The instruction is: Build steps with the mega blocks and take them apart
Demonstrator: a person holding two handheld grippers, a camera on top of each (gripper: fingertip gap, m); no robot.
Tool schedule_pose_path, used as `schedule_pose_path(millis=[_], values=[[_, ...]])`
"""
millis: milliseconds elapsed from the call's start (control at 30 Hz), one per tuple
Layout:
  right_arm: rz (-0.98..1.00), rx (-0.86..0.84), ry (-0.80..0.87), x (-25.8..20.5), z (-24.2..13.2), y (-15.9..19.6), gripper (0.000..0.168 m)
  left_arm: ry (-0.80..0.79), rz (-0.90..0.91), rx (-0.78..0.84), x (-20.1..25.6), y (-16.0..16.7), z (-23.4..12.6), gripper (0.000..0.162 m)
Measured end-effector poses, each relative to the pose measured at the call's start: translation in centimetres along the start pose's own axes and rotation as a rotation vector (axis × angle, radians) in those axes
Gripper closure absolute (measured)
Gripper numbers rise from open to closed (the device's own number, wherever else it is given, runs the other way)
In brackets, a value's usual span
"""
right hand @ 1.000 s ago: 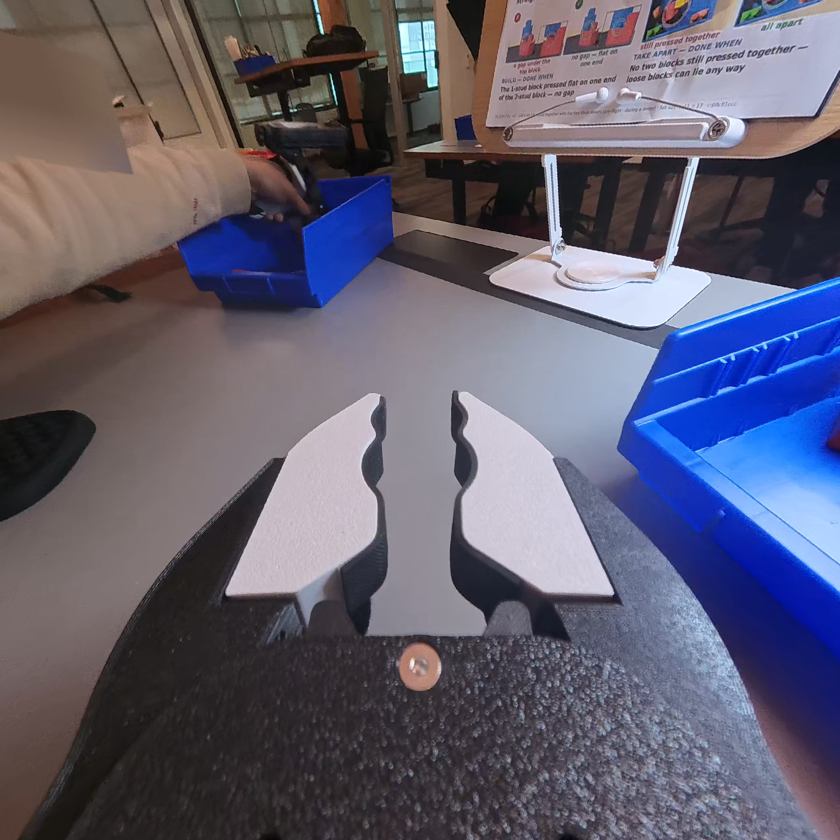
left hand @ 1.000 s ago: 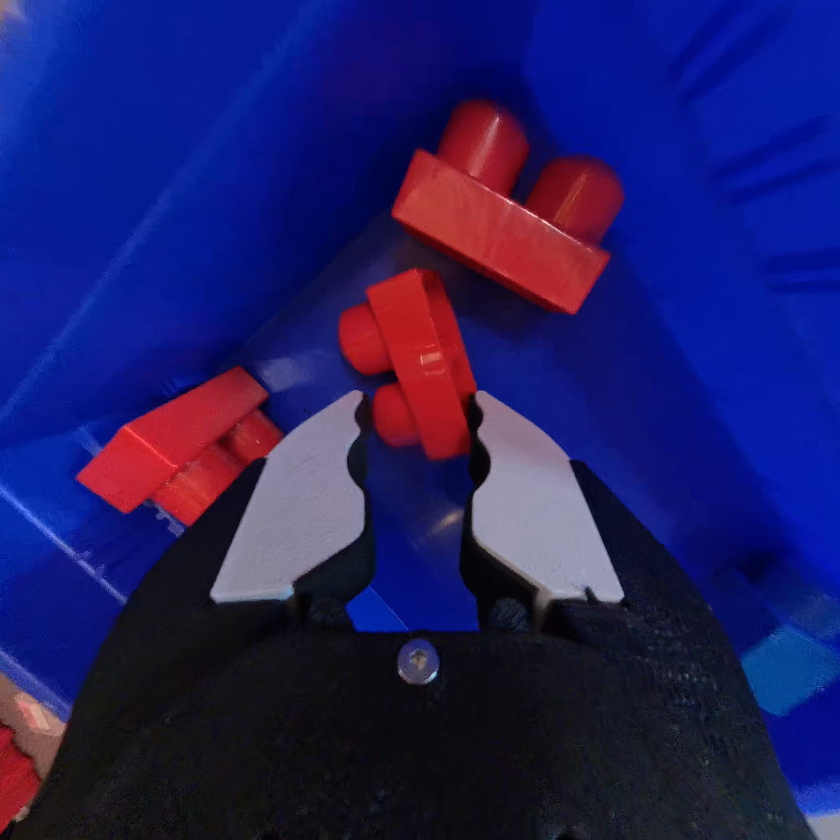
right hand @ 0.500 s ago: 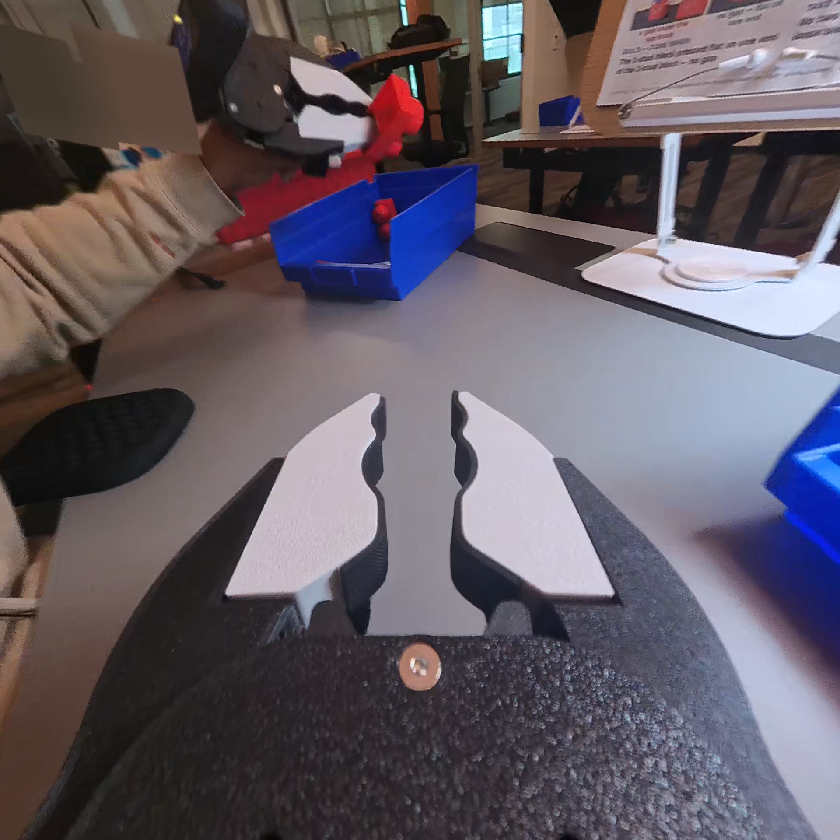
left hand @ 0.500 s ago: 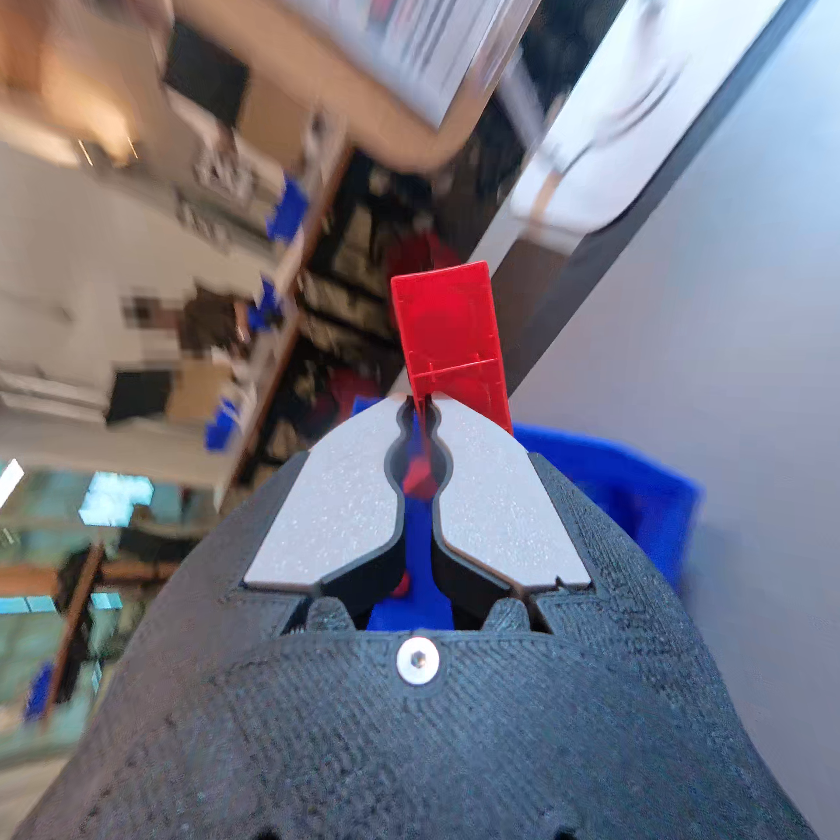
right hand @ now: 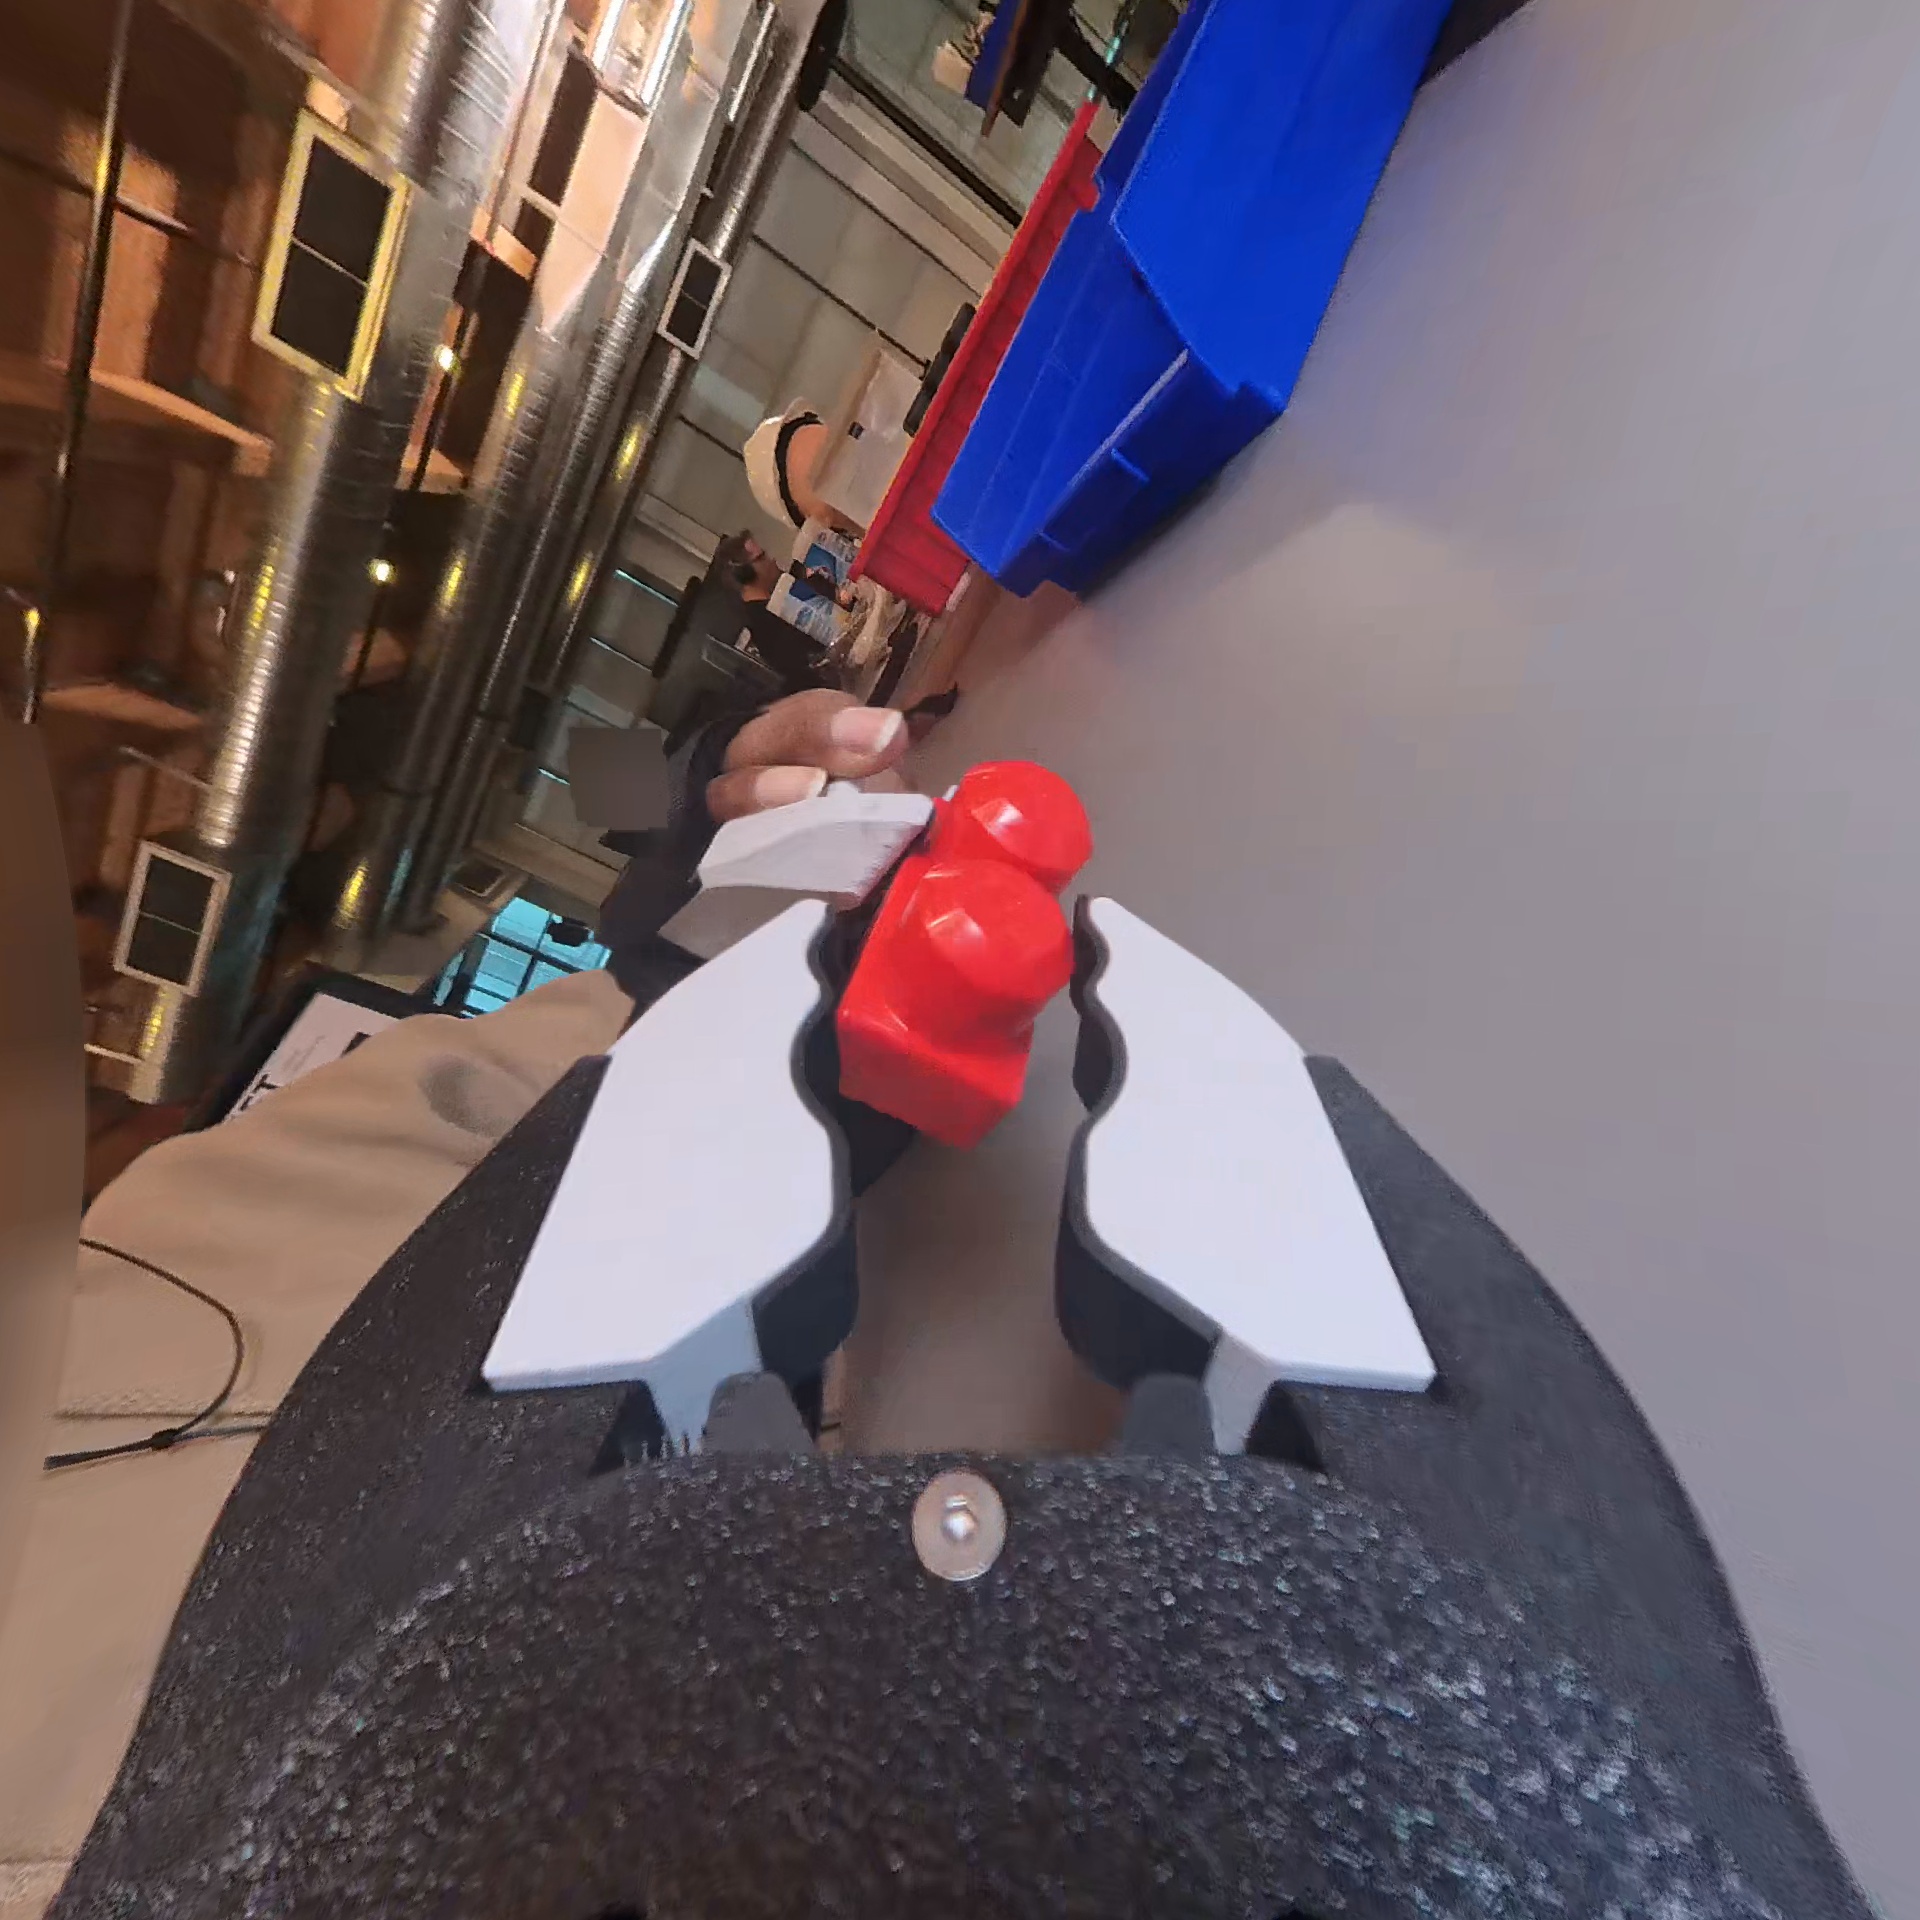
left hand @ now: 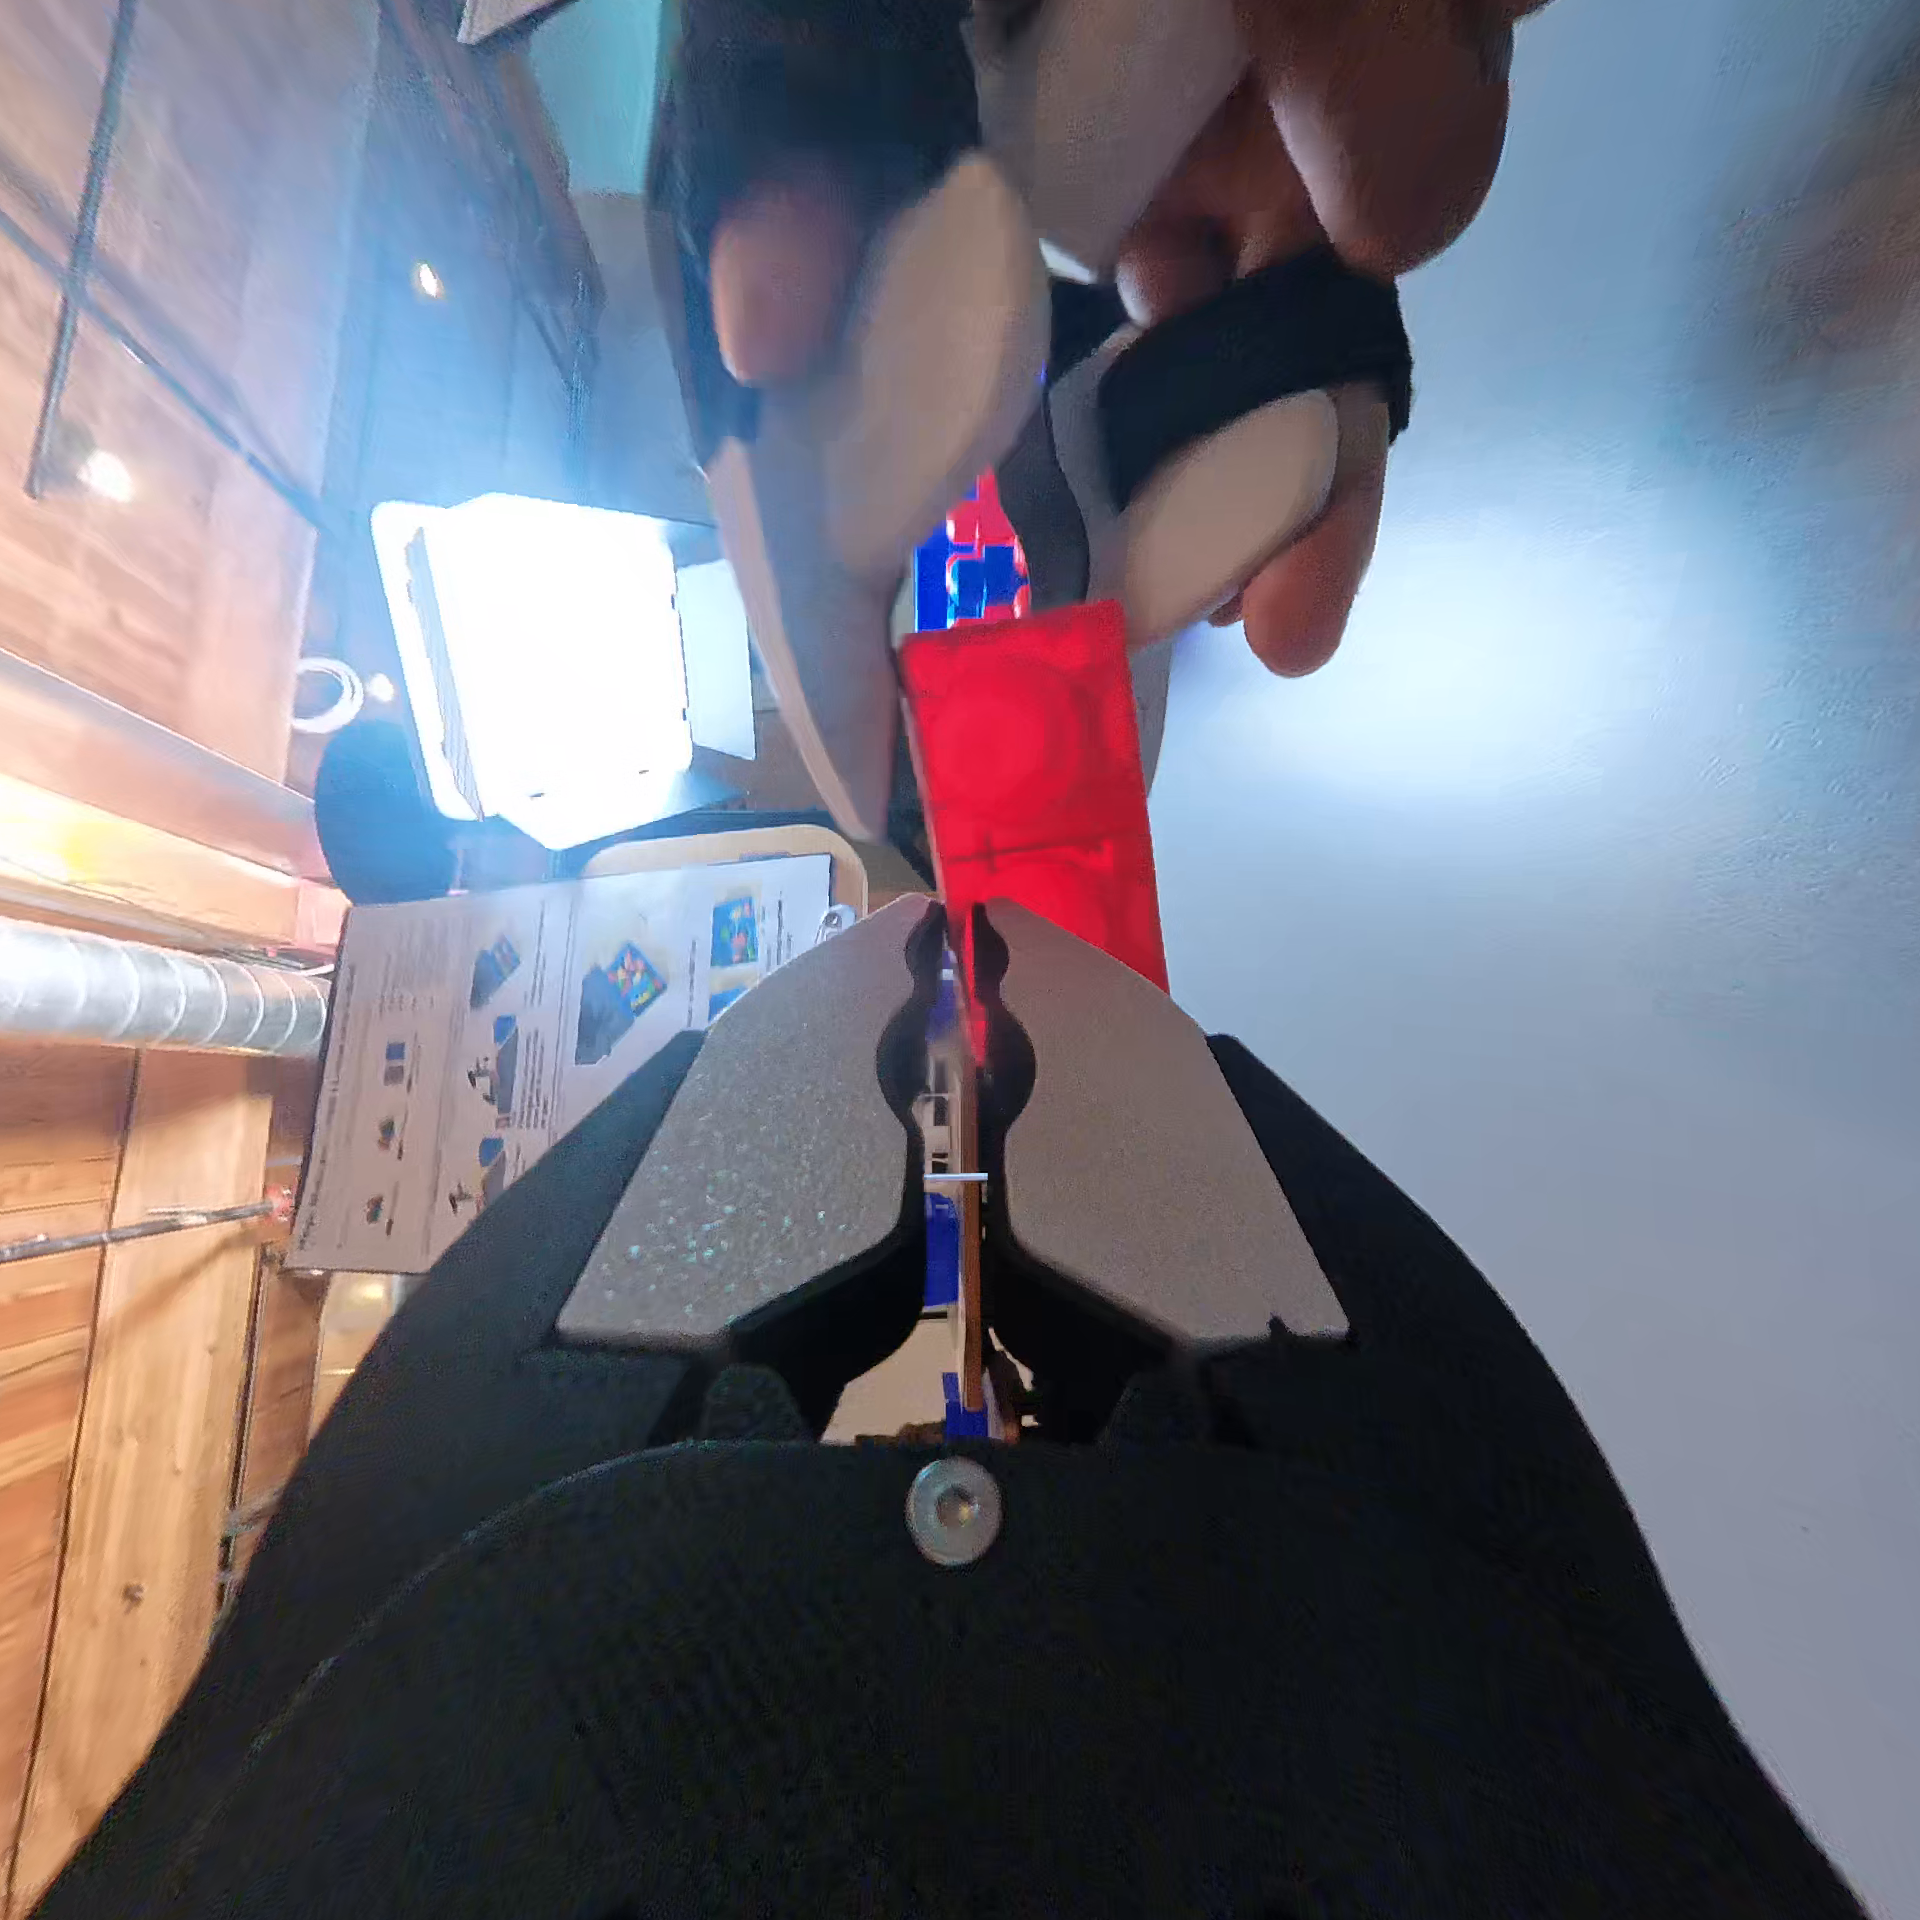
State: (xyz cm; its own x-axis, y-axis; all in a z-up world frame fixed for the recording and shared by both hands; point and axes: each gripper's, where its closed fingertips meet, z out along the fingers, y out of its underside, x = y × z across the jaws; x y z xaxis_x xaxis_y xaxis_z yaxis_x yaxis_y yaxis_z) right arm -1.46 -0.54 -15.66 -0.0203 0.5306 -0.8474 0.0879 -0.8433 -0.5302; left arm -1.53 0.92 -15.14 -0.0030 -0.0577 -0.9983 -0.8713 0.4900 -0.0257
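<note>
1. We are holding our left gripper [left hand: 961, 920] pinched nearly closed on the thin edge wall of a red plastic two-stud mega block [left hand: 1034, 790], whose hollow underside is facing the left wrist camera.
2. We are keeping the block in the air above the grey table top [right hand: 1558, 831], not resting on anything.
3. We are holding our right gripper [right hand: 951, 930] with its white fingers spread wide, one on each side of the block's near end. In the right wrist view the left finger is sitting just beside or against the block; we cannot tell whether it is touching. The right finger is standing clear of it.
4. In the right wrist view, the block's two rounded studs are pointing toward the camera and slightly up.
5. We are seeing a blue plastic bin [right hand: 1164, 312] sitting on the table farther off, with a red bin [right hand: 966, 395] just behind it.
6. In the left wrist view, the hand [left hand: 1299, 260] holding the right gripper is showing close above the block.
</note>
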Motion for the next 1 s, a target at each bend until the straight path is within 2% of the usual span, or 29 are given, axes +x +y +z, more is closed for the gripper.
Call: schedule_pose_path(millis=[33, 67, 167, 200, 300, 367, 400, 500, 600, 767, 967, 1000], values=[[0.008, -0.014, 0.000, 0.3, -0.1, 0.2, 0.128, 0.024, -0.014, 0.017, 0.3, -0.3, -0.1, 0.156], [0.009, -0.026, -0.005, 0.4, -0.2, 0.2, 0.128, 0.089, -0.101, 0.050, 0.7, -0.6, -0.2, 0.153], [-0.093, -0.005, -0.037, -0.4, -0.9, -0.8, 0.129, 0.310, -0.616, 0.087, -0.1, -0.4, -0.9, 0.120], [-0.181, -0.011, -0.044, -0.8, -1.2, -1.1, 0.129, 0.404, -0.840, 0.132, -0.8, -0.6, -1.3, 0.114], [-0.553, -0.047, -0.024, -2.1, -1.6, -0.8, 0.130, 0.669, -1.462, 0.298, -2.7, -0.5, -2.7, 0.110], [-0.749, -0.050, -0.015, -3.0, -1.3, -0.1, 0.136, 0.848, -1.726, 0.424, -2.7, -1.2, -3.6, 0.103], [-0.806, -0.044, -0.023, -3.5, -1.1, 0.3, 0.136, 0.928, -1.782, 0.465, -2.2, -1.8, -4.0, 0.100], [-0.879, -0.066, -0.029, -3.9, -0.4, 1.6, 0.136, 1.001, -1.654, 0.390, 1.1, -3.0, -3.9, 0.101], [-0.909, -0.118, -0.008, -3.3, -0.2, 2.4, 0.137, 0.963, -1.520, 0.366, 1.9, -3.5, -3.7, 0.123], [-1.039, -0.237, 0.188, -0.2, -0.6, 2.5, 0.131, 0.837, -1.371, 0.261, 2.9, -1.6, -3.2, 0.124], [-1.045, -0.348, 0.314, 2.3, -0.7, 3.2, 0.134, 0.823, -1.309, 0.227, 4.1, -0.7, -3.0, 0.125], [-1.049, -0.368, 0.341, 2.7, -0.8, 3.2, 0.134, 0.836, -1.316, 0.231, 4.1, -0.6, -3.2, 0.120]])
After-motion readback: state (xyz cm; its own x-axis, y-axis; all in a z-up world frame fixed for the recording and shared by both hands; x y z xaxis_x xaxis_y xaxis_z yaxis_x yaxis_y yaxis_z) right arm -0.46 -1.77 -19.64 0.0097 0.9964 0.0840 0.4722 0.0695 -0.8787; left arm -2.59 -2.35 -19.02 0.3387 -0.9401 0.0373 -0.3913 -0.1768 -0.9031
